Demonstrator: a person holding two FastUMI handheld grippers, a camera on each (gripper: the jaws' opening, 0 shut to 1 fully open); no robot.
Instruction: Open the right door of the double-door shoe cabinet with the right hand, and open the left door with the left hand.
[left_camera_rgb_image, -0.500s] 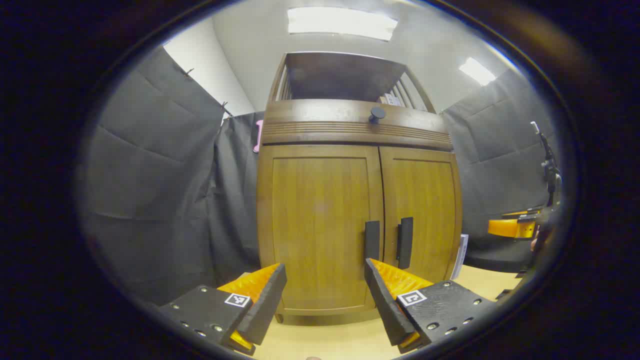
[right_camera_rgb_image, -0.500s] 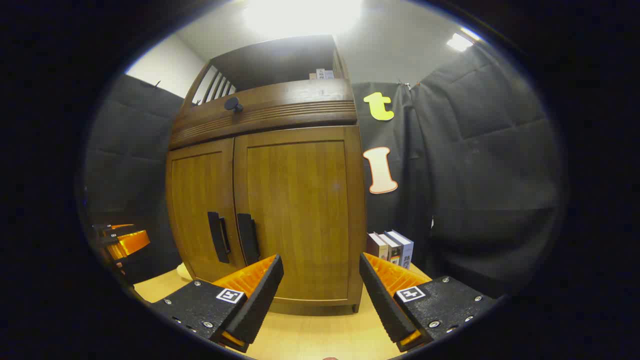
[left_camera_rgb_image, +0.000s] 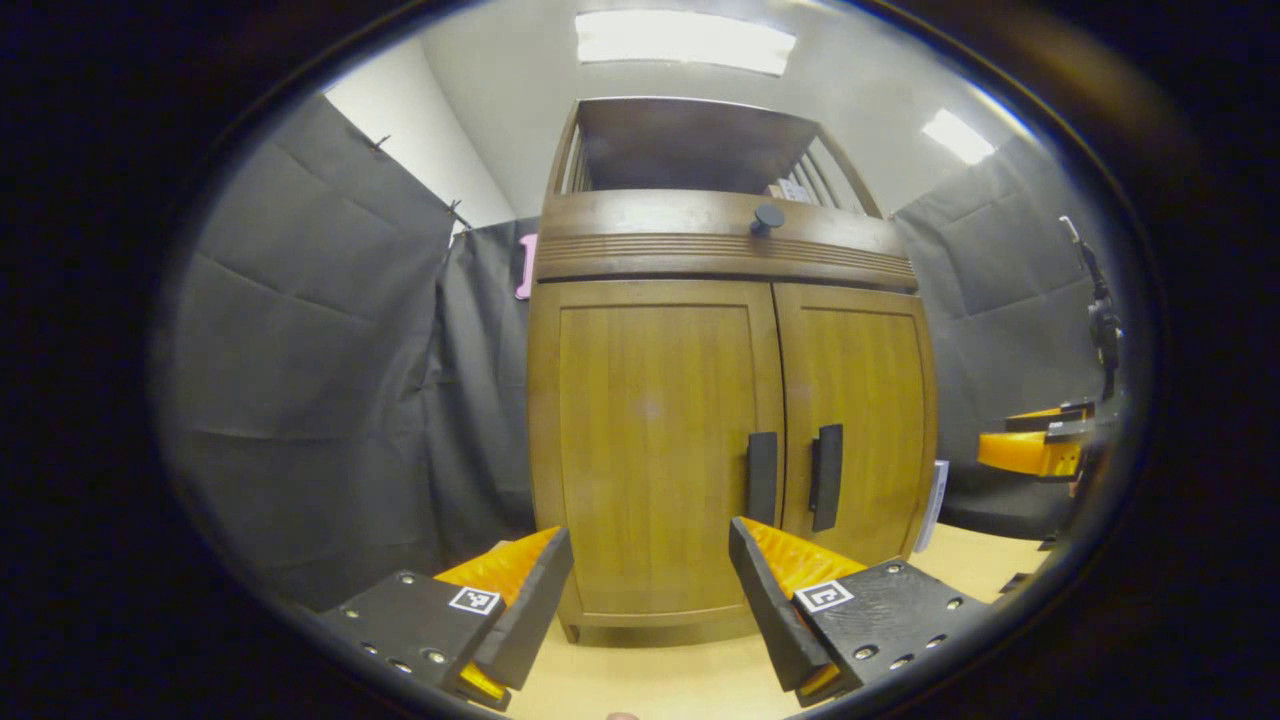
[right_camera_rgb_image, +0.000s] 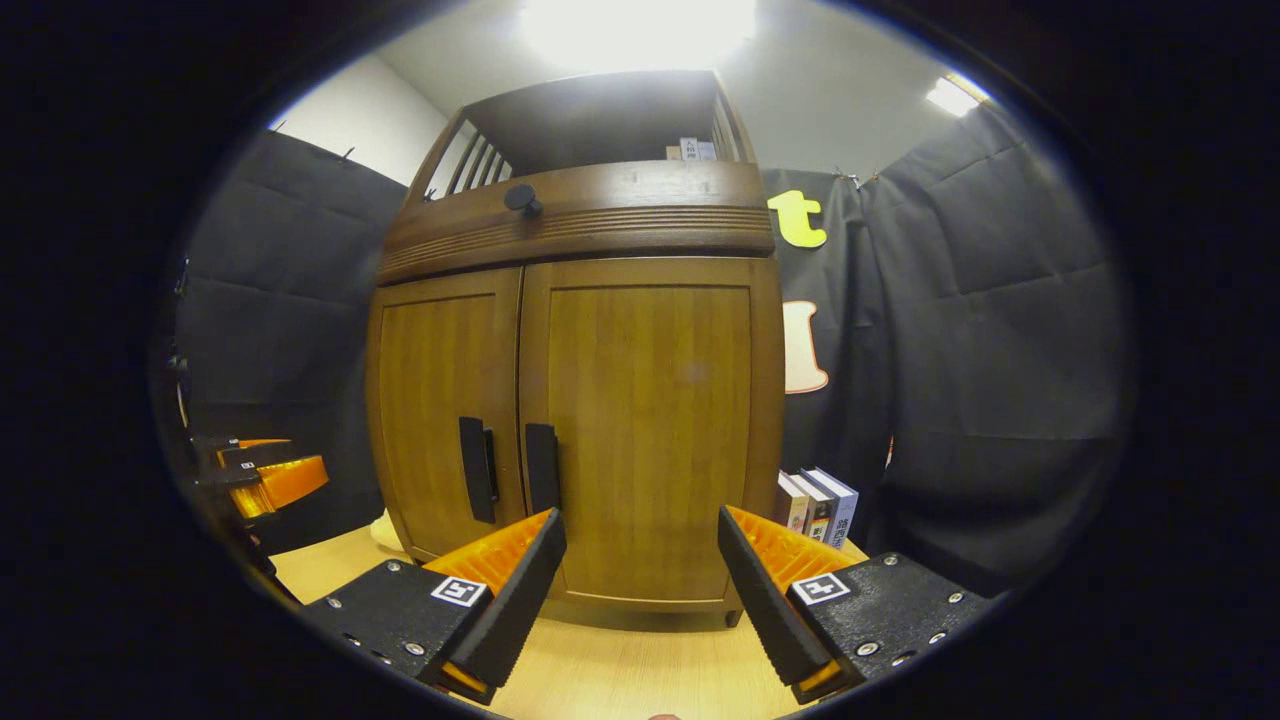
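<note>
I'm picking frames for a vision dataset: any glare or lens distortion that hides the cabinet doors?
Right gripper view: ceiling light blown out above the cabinet, doors readable. Left gripper view: evenly lit. Both views: fisheye bows the cabinet's edges; door handles sharp.

Open tabletop before shut cabinet doors; books just right of cabinet
</note>
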